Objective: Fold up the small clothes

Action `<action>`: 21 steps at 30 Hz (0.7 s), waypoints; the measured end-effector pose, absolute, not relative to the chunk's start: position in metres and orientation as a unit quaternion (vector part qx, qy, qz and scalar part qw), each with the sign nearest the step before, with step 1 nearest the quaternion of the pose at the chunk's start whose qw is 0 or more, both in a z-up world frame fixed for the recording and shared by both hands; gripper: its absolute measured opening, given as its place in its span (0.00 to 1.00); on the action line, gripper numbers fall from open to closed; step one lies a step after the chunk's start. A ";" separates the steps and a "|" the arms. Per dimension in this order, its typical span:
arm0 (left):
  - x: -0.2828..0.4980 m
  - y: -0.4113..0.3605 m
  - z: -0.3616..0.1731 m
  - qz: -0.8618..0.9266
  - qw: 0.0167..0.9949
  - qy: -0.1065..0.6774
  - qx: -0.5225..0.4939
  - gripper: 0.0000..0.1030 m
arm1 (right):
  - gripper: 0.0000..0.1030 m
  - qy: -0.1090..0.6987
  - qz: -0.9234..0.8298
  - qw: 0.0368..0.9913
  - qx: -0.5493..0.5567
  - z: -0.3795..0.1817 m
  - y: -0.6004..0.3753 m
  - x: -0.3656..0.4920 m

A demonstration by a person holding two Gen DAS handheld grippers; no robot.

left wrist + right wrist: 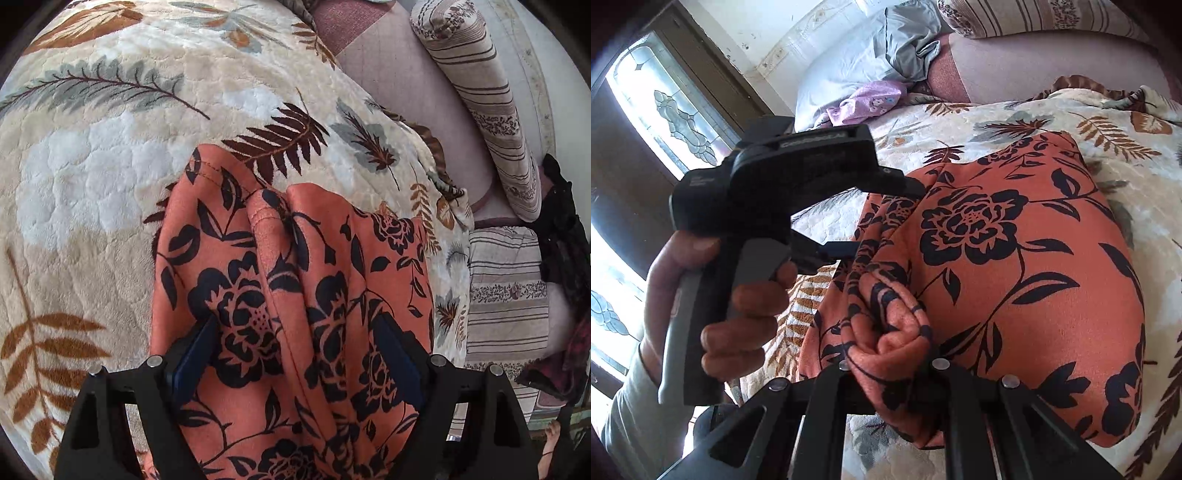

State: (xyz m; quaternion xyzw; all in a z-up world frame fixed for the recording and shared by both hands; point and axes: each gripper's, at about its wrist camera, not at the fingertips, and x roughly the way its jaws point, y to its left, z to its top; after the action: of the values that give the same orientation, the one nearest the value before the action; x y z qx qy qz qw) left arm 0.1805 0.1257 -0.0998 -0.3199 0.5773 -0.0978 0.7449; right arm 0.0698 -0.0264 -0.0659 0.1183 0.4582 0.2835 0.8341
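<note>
An orange cloth [1015, 266] printed with black flowers lies on a bed, spread over a plush cream blanket [110, 155] patterned with brown and grey leaves. Most of the cloth lies flat to the right; its left edge is bunched into folds.

The right tool [890, 373] has its fingers pressed together, pinching a gathered, rolled bunch of the cloth at the near edge. The left tool [295, 354] has its dark blue fingers [195, 350] spread wide, with folds of the orange cloth draped between them; the fingers do not press on it. In the right wrist view a hand [738, 314] in a pale sleeve grips the left tool's handle, just to the left of the cloth.

Beyond the blanket the bed shows a pinkish sheet [399, 66]. Striped pillows [480, 103] with flowered bands lie at the far right, with dark clothing [561, 229] beside them. A pale blue bundle of bedding [871, 51] and a lilac flowered cloth [864, 103] sit at the far side. A window with patterned glass [665, 99] in a brown frame is on the left.
</note>
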 end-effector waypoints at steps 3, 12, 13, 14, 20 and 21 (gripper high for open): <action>0.189 0.123 -0.095 -0.119 0.746 0.570 -0.323 0.12 | 0.10 0.454 0.289 0.836 0.104 -0.065 -0.025 0.071; 0.187 0.150 -0.048 -0.160 0.803 0.501 -0.278 0.11 | 0.10 0.414 0.305 0.854 0.074 -0.019 -0.012 0.065; 0.189 0.157 -0.059 -0.153 0.798 0.510 -0.282 0.11 | 0.10 0.422 0.305 0.851 0.070 -0.023 -0.007 0.068; 0.191 0.163 -0.072 -0.145 0.793 0.519 -0.285 0.11 | 0.10 0.433 0.304 0.846 0.071 -0.030 -0.003 0.070; 0.181 0.180 -0.106 -0.140 0.783 0.530 -0.294 0.12 | 0.10 0.473 0.300 0.826 0.061 -0.070 0.009 0.074; 0.181 0.178 -0.100 -0.144 0.788 0.526 -0.286 0.12 | 0.10 0.471 0.300 0.827 0.063 -0.068 0.006 0.073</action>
State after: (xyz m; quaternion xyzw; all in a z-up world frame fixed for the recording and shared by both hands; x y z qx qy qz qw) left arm 0.1812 0.1780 -0.1004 -0.2859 0.5263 -0.1438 0.7878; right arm 0.0731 0.0057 -0.0683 0.0629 0.4709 0.3003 0.8271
